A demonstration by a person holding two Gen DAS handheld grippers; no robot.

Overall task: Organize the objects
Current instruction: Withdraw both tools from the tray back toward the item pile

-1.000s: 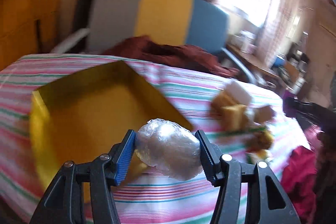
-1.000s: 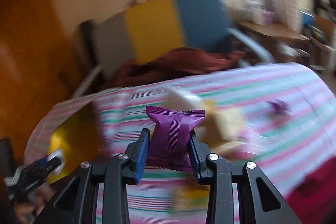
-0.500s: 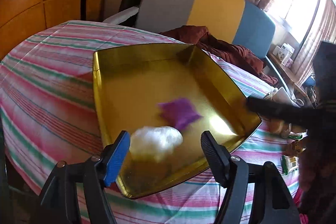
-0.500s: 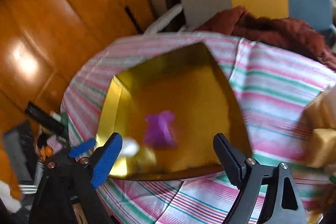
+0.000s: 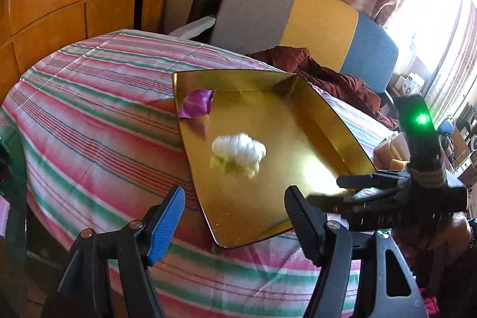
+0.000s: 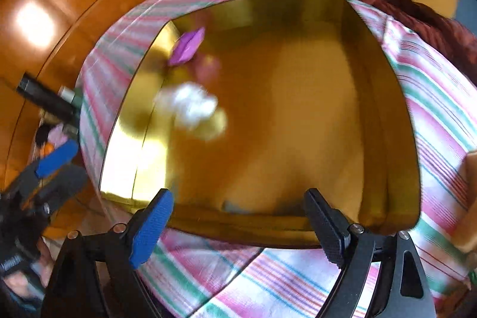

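Since 1 s ago both payloads are out of the jaws: the white plastic-wrapped ball [image 5: 238,147] and the purple packet [image 5: 197,107] now sit in the gold tray [image 5: 298,139]. Since 0.5 s ago the packet has shifted from tray centre to the far-left corner.

Left gripper [image 5: 234,212]: jaws spread wide, nothing between them, hovering over the tray's near corner. Right gripper [image 6: 238,224]: also wide apart, nothing held, over the tray's near edge.

Tray: shallow, roughly square, raised sloped walls, mirror-gold finish with strong glare at the near-right side. It rests on the striped cloth [image 5: 89,109], pink/green/white bands, fabric draped over a rounded surface.

Contents:
- Ball: crinkled clear film over a white lump, irregular round shape, left of centre on the tray floor, with its reflection below it. Blurred in the right wrist view.
- Packet: glossy purple foil, flat pillow shape, leaning against the left wall near the far corner, apart from the ball.

Outside the tray: yellowish blocks [image 5: 393,157] on the cloth to the right, detail unclear. Dark red fabric [image 5: 328,79] heaped behind the tray.
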